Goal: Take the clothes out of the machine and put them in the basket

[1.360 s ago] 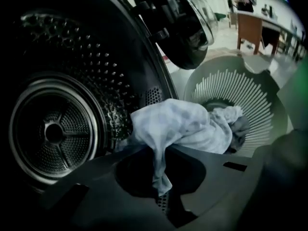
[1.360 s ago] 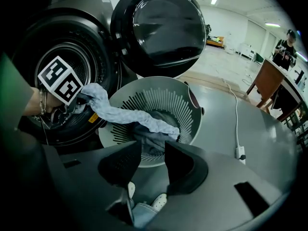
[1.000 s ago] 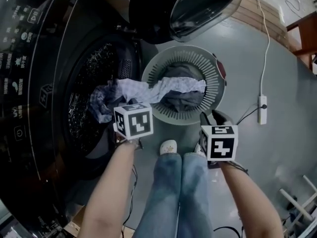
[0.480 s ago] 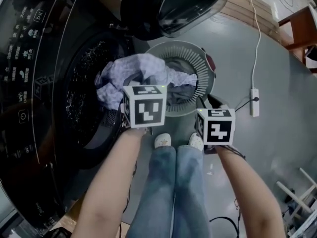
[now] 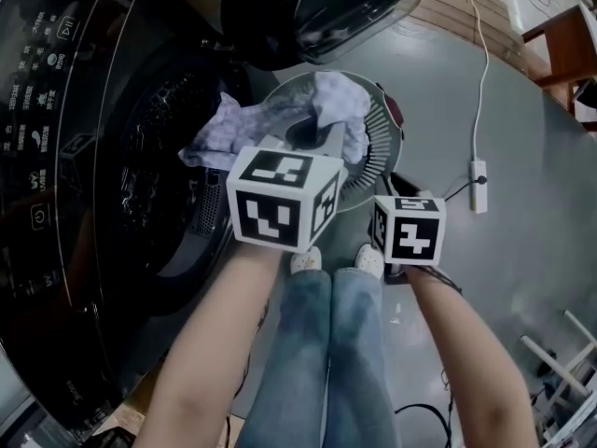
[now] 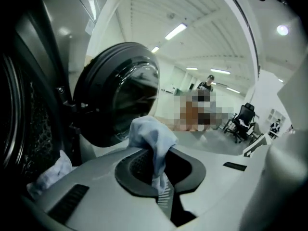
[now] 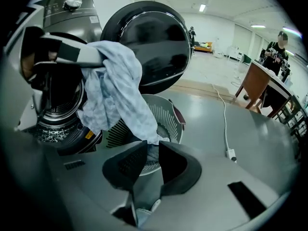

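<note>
A pale lavender cloth (image 5: 280,119) stretches from the washing machine drum (image 5: 154,185) across to the round slatted basket (image 5: 381,152). My left gripper (image 6: 158,153) is shut on this cloth (image 6: 151,134) and holds it up over the basket; its marker cube (image 5: 280,199) hides the jaws in the head view. Dark clothing (image 5: 306,134) lies in the basket. My right gripper (image 7: 153,146) points down at the basket's near rim (image 7: 171,114). Its jaws are closing with a narrow gap still showing. The hanging cloth (image 7: 115,90) ends just beyond them, and I cannot tell whether it touches them.
The machine's round door (image 5: 317,7) stands open above the basket. A power strip (image 5: 478,187) and its cable lie on the grey floor to the right. A wooden desk (image 7: 260,88) stands further right. The person's legs and pale shoes (image 5: 322,261) are close behind the basket.
The left gripper has risen and swung right from the drum mouth towards the basket, drawing the cloth out with it. The right gripper has hardly moved.
</note>
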`<state>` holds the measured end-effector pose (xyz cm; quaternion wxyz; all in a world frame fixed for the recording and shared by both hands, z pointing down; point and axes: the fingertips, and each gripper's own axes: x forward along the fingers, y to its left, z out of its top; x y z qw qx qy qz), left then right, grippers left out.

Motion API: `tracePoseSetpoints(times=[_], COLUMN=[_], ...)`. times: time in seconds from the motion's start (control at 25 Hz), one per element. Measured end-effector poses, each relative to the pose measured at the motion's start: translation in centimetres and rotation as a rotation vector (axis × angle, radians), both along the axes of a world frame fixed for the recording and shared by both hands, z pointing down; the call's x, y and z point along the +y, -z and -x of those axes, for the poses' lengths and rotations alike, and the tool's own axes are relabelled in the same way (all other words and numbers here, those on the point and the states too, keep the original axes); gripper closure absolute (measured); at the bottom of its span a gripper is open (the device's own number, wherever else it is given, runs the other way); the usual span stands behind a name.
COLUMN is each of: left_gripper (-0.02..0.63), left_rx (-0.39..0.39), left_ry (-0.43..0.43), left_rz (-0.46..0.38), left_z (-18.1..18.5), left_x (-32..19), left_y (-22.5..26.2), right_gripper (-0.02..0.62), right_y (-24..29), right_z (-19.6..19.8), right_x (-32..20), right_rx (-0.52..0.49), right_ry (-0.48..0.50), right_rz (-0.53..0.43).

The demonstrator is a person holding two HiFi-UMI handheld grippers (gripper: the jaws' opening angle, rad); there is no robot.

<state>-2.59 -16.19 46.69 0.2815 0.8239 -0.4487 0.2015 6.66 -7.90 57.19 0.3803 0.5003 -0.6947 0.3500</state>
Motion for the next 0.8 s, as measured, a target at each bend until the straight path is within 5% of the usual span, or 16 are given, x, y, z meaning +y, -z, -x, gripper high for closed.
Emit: tracePoseSetpoints(times=[0.2, 0.36, 0.4, 0.48, 0.52, 0.8], left_gripper=[0.588, 0.586, 0.542, 0.296, 0.244, 0.209], left_rx=[0.014, -0.112, -0.146, -0.191, -0.205, -0.341], left_ry=[-0.064, -0.045, -0.036, -0.018, -0.005, 0.052], left_rz=[-0.008, 0.111, 0.148, 0.200, 0.209, 0.218], left_z=[-2.0, -0.7, -0.1, 1.2, 1.8, 6.9], left_x=[0.2, 1.2, 1.7, 2.4, 2.8, 3.9], left_y=[0.5, -3.5, -4.7, -6.6, -7.3, -9.7], right_gripper=[0.520, 0.522, 0.522, 0.522, 0.522, 0.522], right_y=[0.0, 0.0, 0.0, -0.1, -0.2, -0.9], right_z=[-0.2, -0.1, -0.1, -0.1, -0.1, 0.3], right_x=[0.0, -0.2, -0.2, -0.2, -0.1, 1.0], right_rx=[0.000, -0.007, -0.007, -0.008, -0.009, -0.004], right_ry=[-0.004, -0.008, -0.008, -0.010, -0.011, 0.000], right_rz=[0.004, 0.003, 0.003, 0.004, 0.006, 0.028])
